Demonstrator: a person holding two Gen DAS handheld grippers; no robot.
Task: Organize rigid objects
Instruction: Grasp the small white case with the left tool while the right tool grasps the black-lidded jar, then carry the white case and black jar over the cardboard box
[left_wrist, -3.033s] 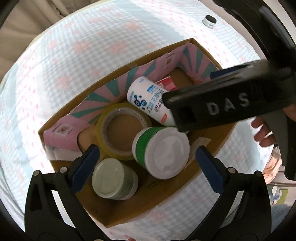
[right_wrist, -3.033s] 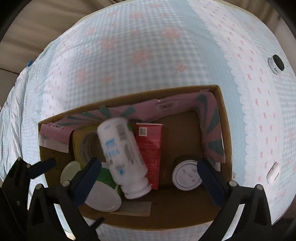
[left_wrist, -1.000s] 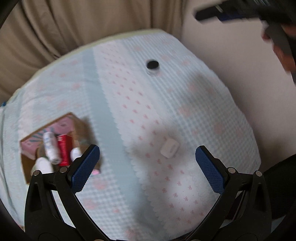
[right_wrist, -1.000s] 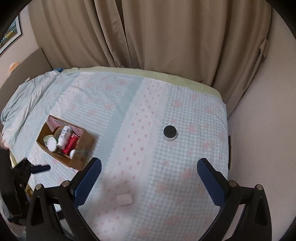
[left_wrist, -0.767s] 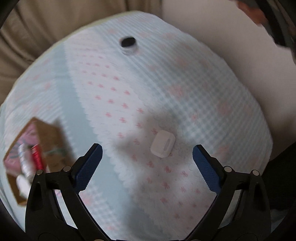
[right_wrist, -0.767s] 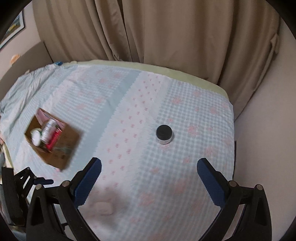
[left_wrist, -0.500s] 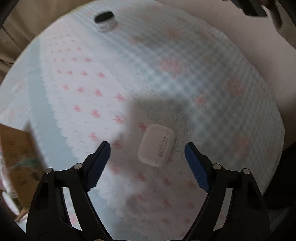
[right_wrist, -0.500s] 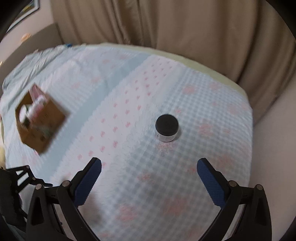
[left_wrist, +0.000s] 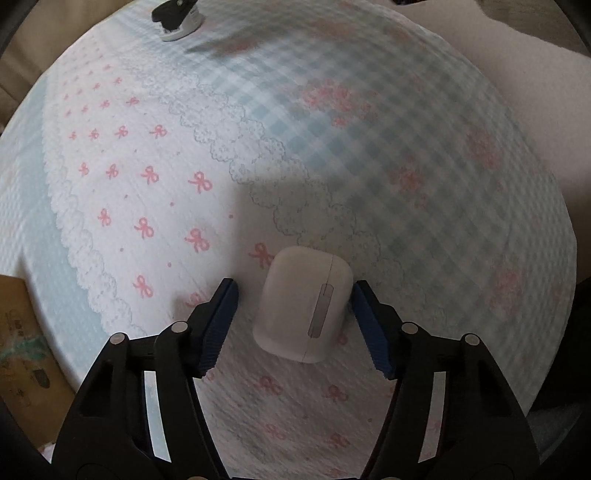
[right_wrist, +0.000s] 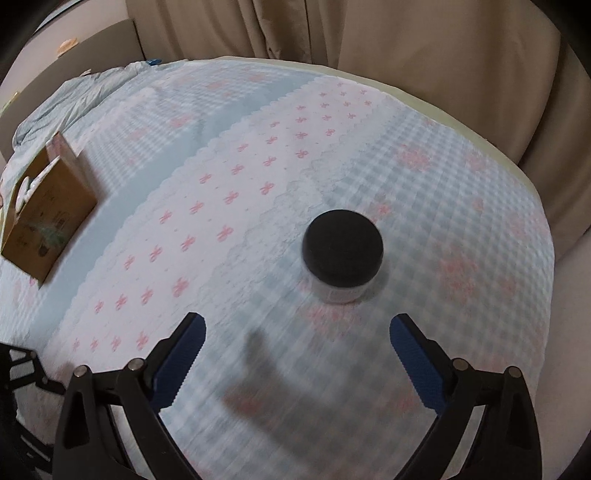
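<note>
At the far left of the right wrist view, the cardboard box (right_wrist: 48, 206) sits on the checked bedspread (right_wrist: 258, 122), well apart from both loose items; printing shows on its side, but it is too blurred to read. Moving right in the left wrist view, the left gripper (left_wrist: 293, 323) points steeply down over the white earbud case (left_wrist: 304, 304), which lies flat on the cloth between the blue pads (left_wrist: 218, 325). Its jaws have just been closing with the case between them: the right-hand pad appears to touch the case's edge, while a clear gap remains on the other side, so nothing is clamped yet. The case looks light, hard and smooth, likely slippery; squeezing across its two long flat sides, near the middle, should keep it from twisting out. No logo is legible on it, only a grey strip by its seam. Further right, in the right wrist view, the right gripper (right_wrist: 297, 360) hangs spread wide and empty, short of the black-lidded jar (right_wrist: 341, 260), which stands upright. Its pale label carries text too small to make out. The jar should be rigid; grip it around the lid or body.
</note>
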